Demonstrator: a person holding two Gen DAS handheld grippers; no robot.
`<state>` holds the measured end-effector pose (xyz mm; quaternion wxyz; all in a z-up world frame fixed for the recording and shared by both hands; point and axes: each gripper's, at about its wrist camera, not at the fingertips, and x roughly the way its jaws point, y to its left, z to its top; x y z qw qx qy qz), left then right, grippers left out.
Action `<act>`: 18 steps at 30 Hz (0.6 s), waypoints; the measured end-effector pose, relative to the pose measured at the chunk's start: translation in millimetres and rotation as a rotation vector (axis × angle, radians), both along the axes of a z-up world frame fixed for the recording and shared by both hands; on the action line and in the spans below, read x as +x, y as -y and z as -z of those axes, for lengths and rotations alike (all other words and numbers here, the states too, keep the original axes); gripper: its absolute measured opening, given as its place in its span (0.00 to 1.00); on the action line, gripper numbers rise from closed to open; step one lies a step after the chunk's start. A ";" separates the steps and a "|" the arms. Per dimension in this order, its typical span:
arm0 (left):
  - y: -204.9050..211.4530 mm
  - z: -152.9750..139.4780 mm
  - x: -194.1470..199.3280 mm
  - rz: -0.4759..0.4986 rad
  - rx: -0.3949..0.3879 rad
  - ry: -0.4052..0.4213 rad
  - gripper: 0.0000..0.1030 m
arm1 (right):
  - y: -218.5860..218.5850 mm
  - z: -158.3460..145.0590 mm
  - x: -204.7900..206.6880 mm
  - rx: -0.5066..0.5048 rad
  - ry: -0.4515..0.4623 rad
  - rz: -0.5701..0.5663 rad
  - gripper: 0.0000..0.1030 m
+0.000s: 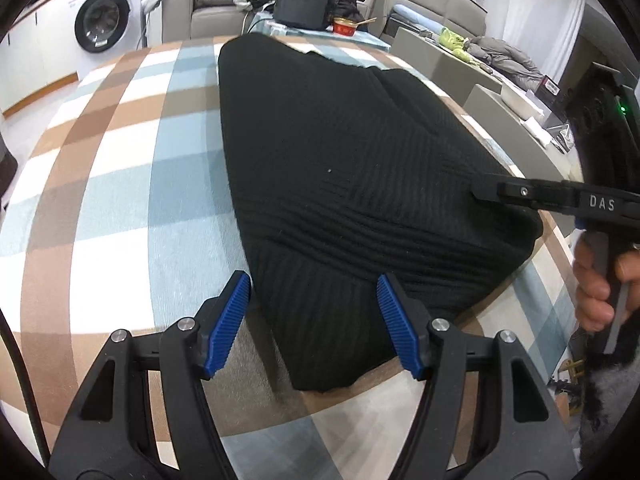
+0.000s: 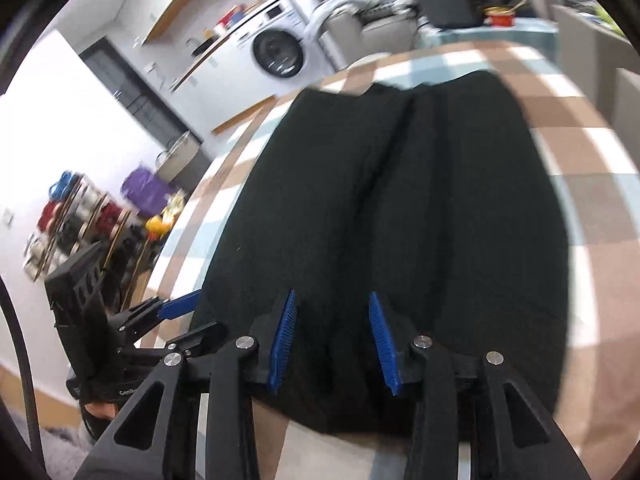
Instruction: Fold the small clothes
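Note:
A black ribbed knit garment (image 1: 352, 168) lies folded lengthwise on a checked tablecloth (image 1: 120, 184). My left gripper (image 1: 312, 320) is open, its blue pads on either side of the garment's near corner, low over the table. My right gripper (image 2: 332, 340) is open above the garment's near edge (image 2: 400, 220); that view is blurred. The right gripper also shows in the left wrist view (image 1: 480, 192), reaching in from the right over the garment's right side. The left gripper shows in the right wrist view (image 2: 176, 312) at the garment's left edge.
A black pot (image 1: 302, 4) and a red bowl (image 1: 345, 26) stand on a small table behind the cloth. A washing machine (image 1: 102, 20) stands at the back left and sofas (image 1: 440, 44) with clothes at the back right. Shelves with cups (image 2: 76, 216) stand beside the table.

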<state>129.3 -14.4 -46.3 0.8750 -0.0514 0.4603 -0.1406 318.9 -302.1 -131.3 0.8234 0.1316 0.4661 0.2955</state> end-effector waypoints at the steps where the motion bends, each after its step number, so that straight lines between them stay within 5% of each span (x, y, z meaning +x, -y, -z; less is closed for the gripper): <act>1: -1.5 0.0 -0.9 0.000 -0.004 0.005 0.61 | 0.6 4.5 4.3 0.021 -0.016 -0.010 0.38; 4: -1.5 0.2 -1.0 0.000 0.002 0.003 0.61 | -0.4 12.7 14.8 0.059 -0.043 -0.003 0.38; 6: -1.0 0.1 -0.7 0.002 0.009 0.003 0.61 | -3.1 10.2 17.4 0.059 -0.019 0.005 0.13; 7: -0.9 -0.1 -0.6 0.004 0.011 0.002 0.61 | -3.8 5.3 16.5 0.064 -0.001 0.008 0.08; 11: -5.1 -3.4 -2.7 -0.001 -0.012 0.000 0.62 | -8.4 -28.5 -0.1 -0.017 0.145 0.026 0.06; 15: -6.4 -2.5 -4.0 -0.007 -0.012 -0.007 0.63 | -6.4 -3.2 11.4 -0.161 0.031 0.037 0.09; 18: -7.3 -3.5 -6.5 -0.006 -0.015 -0.007 0.63 | 9.3 1.9 17.9 -0.068 -0.024 0.044 0.20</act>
